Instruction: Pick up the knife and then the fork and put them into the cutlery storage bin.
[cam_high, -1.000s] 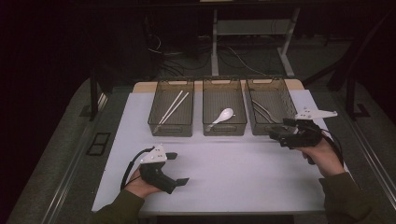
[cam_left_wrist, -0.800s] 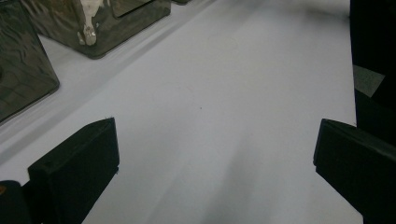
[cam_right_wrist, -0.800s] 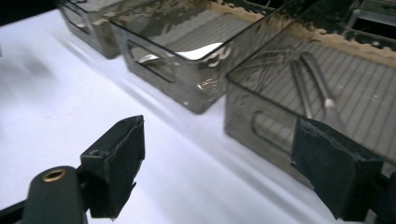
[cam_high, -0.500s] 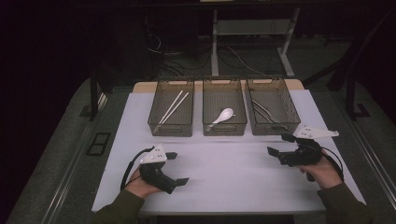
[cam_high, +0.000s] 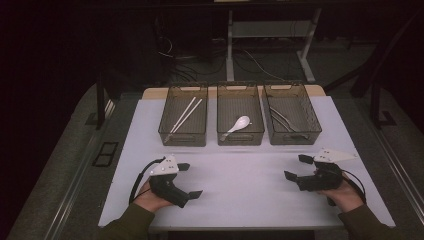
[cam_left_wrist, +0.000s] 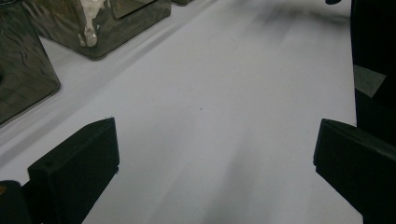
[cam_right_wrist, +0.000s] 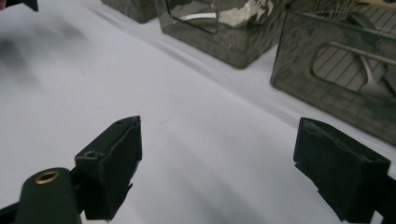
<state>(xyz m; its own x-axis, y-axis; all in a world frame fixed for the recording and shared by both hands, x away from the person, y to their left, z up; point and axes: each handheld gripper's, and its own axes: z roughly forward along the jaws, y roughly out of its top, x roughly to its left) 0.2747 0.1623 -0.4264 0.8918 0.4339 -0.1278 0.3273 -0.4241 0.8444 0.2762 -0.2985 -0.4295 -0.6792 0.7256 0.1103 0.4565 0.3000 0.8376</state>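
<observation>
Both grippers are resting open and empty on the white mat (cam_high: 250, 175), sorting seemingly finished.
Left gripper (cam_high: 192, 180) at 7 o'clock, right gripper (cam_high: 295, 167) at 4 o'clock; chopsticks (cam_high: 184, 116), white spoon (cam_high: 237, 125) and metal cutlery (cam_high: 282, 120) are lying in separate bins at 12 o'clock.

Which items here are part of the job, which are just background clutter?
Job:
- left hand-held gripper, open
- right hand-held gripper, open
- bin with chopsticks
- bin with white spoon
- bin with metal utensils
- white mat

Lying about:
- floor cables
- desk frame
</observation>
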